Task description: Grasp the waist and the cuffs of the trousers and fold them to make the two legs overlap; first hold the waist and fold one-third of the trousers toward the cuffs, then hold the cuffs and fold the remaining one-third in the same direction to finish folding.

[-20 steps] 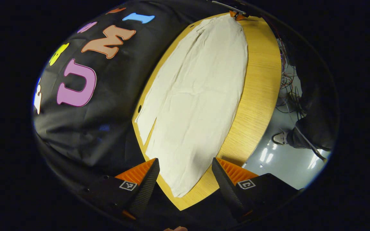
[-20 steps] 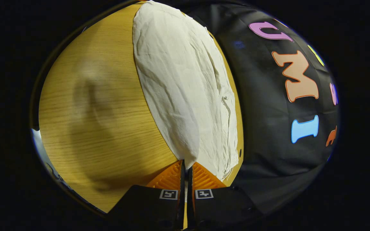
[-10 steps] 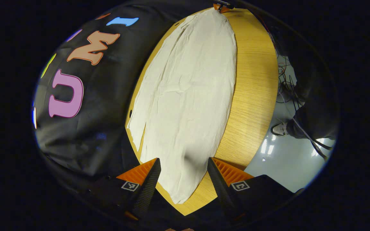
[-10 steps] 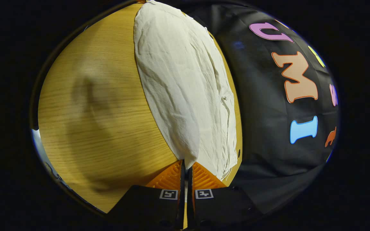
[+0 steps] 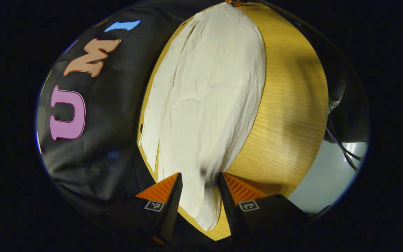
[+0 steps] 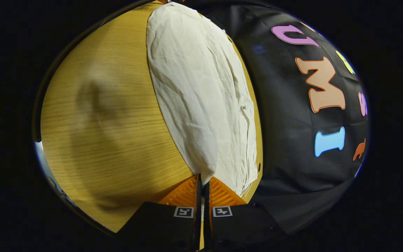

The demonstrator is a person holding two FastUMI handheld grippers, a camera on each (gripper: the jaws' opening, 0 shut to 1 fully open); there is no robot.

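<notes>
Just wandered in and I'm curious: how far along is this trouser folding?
Early on. The cream cloth trousers lie full length on the wooden table, nothing folded. The right tool is pinching one end; the left tool, open, straddles the other. All folds remain.

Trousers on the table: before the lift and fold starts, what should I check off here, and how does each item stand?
1. Right hand-held gripper shut on the trousers: ok.
2. Left hand-held gripper shut on the cloth: not ok, the cloth lies between open jaws.
3. Trousers lying flat on the table: ok, only light wrinkles.
4. Which end each gripper holds, waist or cuffs: cannot tell.
5. Bare table beside the trousers for the fold: ok.
</notes>
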